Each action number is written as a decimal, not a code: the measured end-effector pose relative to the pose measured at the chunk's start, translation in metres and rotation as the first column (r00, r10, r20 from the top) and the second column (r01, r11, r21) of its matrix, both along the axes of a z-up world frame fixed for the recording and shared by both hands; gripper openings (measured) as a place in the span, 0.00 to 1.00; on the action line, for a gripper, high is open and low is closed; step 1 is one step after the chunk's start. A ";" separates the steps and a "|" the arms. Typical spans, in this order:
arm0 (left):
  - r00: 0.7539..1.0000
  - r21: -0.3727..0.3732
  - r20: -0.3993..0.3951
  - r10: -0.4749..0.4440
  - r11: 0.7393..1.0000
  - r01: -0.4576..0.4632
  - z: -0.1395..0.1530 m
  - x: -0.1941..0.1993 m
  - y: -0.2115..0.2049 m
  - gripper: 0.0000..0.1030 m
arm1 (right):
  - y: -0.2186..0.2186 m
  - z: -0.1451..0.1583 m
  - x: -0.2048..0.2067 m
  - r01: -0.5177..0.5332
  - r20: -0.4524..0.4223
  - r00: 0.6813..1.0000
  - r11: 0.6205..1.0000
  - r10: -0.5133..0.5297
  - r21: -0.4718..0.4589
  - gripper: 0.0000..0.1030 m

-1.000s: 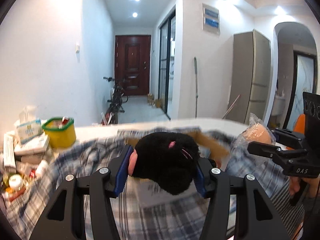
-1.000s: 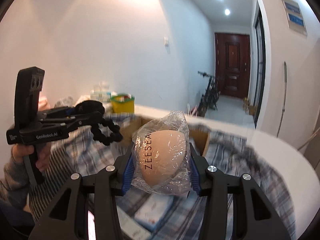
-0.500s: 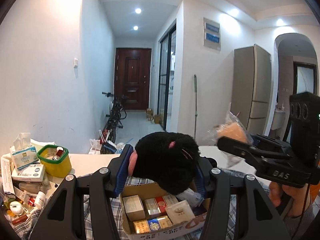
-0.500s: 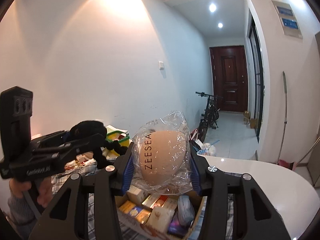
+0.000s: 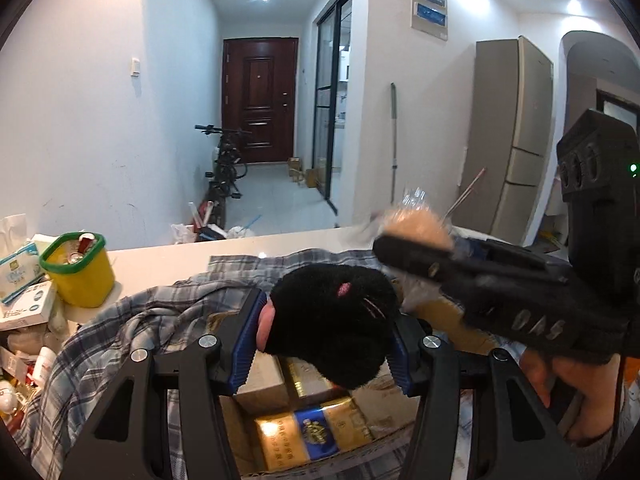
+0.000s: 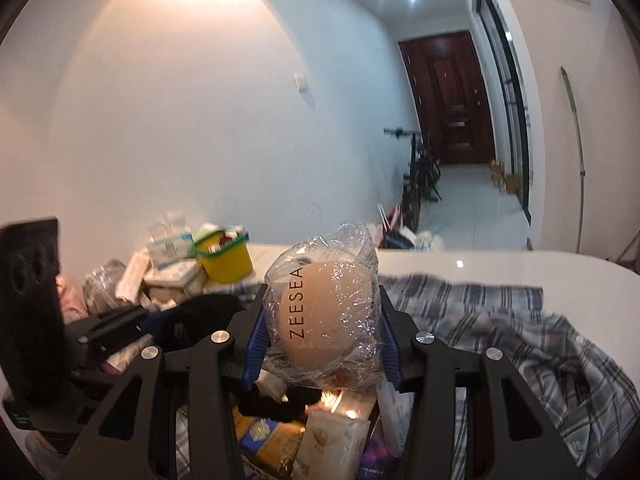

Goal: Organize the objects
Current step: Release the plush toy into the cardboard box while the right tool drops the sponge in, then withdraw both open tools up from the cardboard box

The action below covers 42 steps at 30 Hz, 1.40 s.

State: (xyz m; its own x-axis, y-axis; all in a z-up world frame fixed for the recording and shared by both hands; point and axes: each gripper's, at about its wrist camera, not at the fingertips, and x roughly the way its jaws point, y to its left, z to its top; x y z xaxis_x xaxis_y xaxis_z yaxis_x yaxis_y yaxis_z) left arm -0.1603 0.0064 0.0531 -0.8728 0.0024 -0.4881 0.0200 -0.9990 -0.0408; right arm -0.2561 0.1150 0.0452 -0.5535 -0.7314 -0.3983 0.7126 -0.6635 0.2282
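The left gripper [image 5: 326,346] is clamped on a black plush toy [image 5: 332,328] with a small pink mark and thin whiskers stitched on it; both blue pads press into its sides, and it hangs just above an open cardboard box [image 5: 444,316]. The right gripper [image 6: 322,338] is closed on a beige egg-shaped sponge [image 6: 326,320] wrapped in crinkled clear plastic printed with the word ZEESEA, the pads squeezing the wrap on both sides. From the left wrist view the right gripper reaches in from the right, blurred, held by a hand [image 5: 560,384] at the lower right, with the wrapped sponge at its far tip above the box's far edge. The box holds packed small cartons, among them a gold and blue pack [image 5: 316,432] near the front. It sits on a rumpled blue plaid cloth [image 5: 120,328] spread over a white table [image 5: 160,260]. At the far left of the table stands a yellow tub [image 5: 80,276] with a green rim, with small items inside, beside tissue packs and white boxes piled at the left edge. Beyond the table a hallway runs to a dark red door [image 5: 259,100], with a bicycle [image 5: 226,168] parked along the left wall.
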 end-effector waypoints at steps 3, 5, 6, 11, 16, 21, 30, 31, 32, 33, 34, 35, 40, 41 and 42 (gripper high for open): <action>1.000 -0.009 0.012 0.007 1.000 -0.007 -0.005 -0.001 0.000 0.56 | -0.009 -0.002 0.006 -0.021 -0.038 0.999 0.999 0.022 0.030 0.45; 1.000 -0.007 0.014 0.003 1.000 -0.003 -0.007 -0.001 -0.001 0.56 | -0.010 -0.004 0.007 -0.026 -0.043 0.999 0.999 0.027 0.032 0.45; 1.000 -0.009 0.013 0.003 1.000 -0.003 -0.007 0.000 -0.001 0.56 | -0.009 -0.005 0.008 -0.028 -0.043 0.999 0.999 0.030 0.031 0.45; 1.000 -0.028 -0.004 0.010 1.000 -0.010 -0.005 0.004 -0.003 0.56 | 0.000 -0.006 0.008 -0.027 -0.045 0.999 0.999 0.028 0.020 0.45; 1.000 -0.032 0.006 0.012 0.999 -0.012 -0.005 0.003 -0.002 0.56 | -0.001 -0.006 0.009 -0.027 -0.051 0.998 1.000 0.028 0.015 0.46; 1.000 -0.081 -0.004 0.012 0.997 -0.012 -0.004 0.005 0.008 1.00 | -0.006 -0.006 0.014 -0.029 -0.068 0.997 0.999 0.032 0.035 0.88; 0.998 -0.121 -0.043 0.040 0.992 -0.045 0.000 0.010 0.009 1.00 | 0.000 -0.005 0.012 0.031 -0.078 0.997 0.999 -0.028 0.037 1.00; 0.998 -0.114 -0.043 0.047 0.992 -0.051 0.000 0.009 0.007 1.00 | 0.001 -0.004 0.013 0.038 -0.080 0.996 0.999 -0.035 0.032 1.00; 0.998 -0.107 -0.043 0.053 0.993 -0.057 0.001 0.009 0.005 1.00 | 0.002 -0.003 0.012 0.042 -0.082 0.996 0.999 -0.040 0.029 1.00; 0.997 -0.097 -0.041 0.060 0.993 -0.063 0.001 0.009 0.002 1.00 | 0.002 -0.002 0.012 0.045 -0.084 0.996 0.999 -0.042 0.028 1.00; 0.997 -0.090 -0.039 0.062 0.994 -0.066 0.001 0.009 0.000 1.00 | 0.003 -0.002 0.013 0.048 -0.088 0.995 0.998 -0.045 0.030 1.00; 0.997 -0.082 -0.037 0.064 0.994 -0.067 0.001 0.009 -0.001 1.00 | 0.003 -0.001 0.014 0.054 -0.093 0.994 0.998 -0.051 0.033 1.00; 0.997 -0.068 -0.044 0.067 0.995 -0.070 0.004 0.010 -0.002 1.00 | 0.005 0.003 0.018 0.076 -0.112 0.991 0.997 -0.072 0.032 1.00; 0.997 -0.070 -0.047 0.066 0.995 -0.069 0.004 0.011 -0.001 1.00 | 0.006 0.003 0.019 0.079 -0.116 0.990 0.996 -0.075 0.031 1.00; 0.997 -0.068 -0.053 0.059 0.996 -0.063 0.005 0.012 0.000 1.00 | 0.006 0.004 0.019 0.081 -0.118 0.990 0.996 -0.077 0.029 1.00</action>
State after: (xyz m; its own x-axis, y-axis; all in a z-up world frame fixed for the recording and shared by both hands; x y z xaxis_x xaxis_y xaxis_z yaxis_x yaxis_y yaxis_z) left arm -0.1486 0.0060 0.0584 -0.8940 -0.0841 -0.4402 0.0808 -0.9964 0.0262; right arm -0.2370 0.1212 0.0492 -0.6528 -0.6709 -0.3517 0.6782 -0.7245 0.1230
